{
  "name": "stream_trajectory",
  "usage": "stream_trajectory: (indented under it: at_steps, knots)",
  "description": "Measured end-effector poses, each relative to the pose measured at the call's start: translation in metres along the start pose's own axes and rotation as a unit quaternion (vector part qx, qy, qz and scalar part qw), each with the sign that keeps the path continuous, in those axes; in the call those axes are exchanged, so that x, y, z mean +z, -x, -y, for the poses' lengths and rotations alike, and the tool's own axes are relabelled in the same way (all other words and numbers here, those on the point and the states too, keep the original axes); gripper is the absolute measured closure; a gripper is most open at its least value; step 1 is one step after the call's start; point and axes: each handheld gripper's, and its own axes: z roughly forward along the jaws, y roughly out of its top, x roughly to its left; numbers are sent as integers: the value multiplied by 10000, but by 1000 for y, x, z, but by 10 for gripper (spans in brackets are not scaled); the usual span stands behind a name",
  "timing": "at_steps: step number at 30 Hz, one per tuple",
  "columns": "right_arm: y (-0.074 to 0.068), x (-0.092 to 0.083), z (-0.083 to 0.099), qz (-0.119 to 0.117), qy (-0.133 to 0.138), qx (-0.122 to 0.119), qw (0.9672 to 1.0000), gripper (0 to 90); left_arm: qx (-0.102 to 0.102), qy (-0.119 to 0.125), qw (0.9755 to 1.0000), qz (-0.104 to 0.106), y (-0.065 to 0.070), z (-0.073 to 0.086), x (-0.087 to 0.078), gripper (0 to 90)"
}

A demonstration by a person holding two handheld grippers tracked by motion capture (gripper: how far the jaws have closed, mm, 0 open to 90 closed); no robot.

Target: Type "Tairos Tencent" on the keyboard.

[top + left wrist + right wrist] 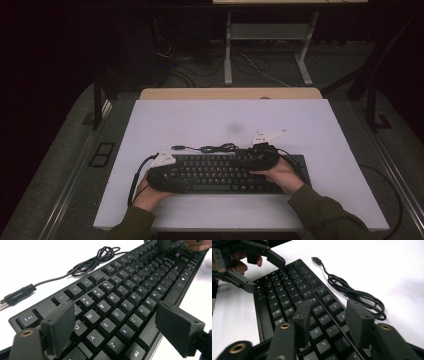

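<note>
A black keyboard (220, 172) lies on a white board (225, 120), near its front edge. Its black cable (215, 148) is coiled just behind it and ends in a USB plug (17, 296). My left gripper (165, 172) hovers over the keyboard's left end, its jaws wide open above the letter keys (117, 327). My right gripper (262, 155) is over the right half, jaws open, with several keys (331, 320) below the gap. Neither gripper's pads press on anything. In the right gripper view the left gripper (249, 265) stands open at the far end of the keyboard (284, 292), beside the cable (357, 295).
The white board rests on a wooden table (230, 93). Bare board lies behind and to both sides of the keyboard. A metal desk frame (270, 45) and loose floor cables (190, 70) stand in the dark beyond the table.
</note>
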Motion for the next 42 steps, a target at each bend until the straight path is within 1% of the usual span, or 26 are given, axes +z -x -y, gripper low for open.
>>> stream_trajectory:
  at_steps: [5,11,16,18,24,38,42]
  knots:
    - [-1,6,-3,-55,-15,-18,10000,661,17,27,10000,-25,0,0,1,116]
    - [-1,12,-4,-137,-131,-16,9998,756,32,69,10000,-59,0,0,2,72]
    - [0,16,-3,-306,-240,23,9992,853,-7,62,9999,-87,0,-1,3,17]
    - [0,18,-3,-323,-254,12,9992,887,-2,48,9999,-102,0,-1,3,0]
    - [-3,24,-4,-380,-363,-68,9986,896,17,50,9999,-99,0,-1,4,0]
    - [-11,35,-3,-339,-705,-268,9966,896,61,-12,10000,-24,3,0,6,0]
    - [-11,36,-3,-322,-754,-268,9963,896,71,-15,10000,-19,3,1,6,0]
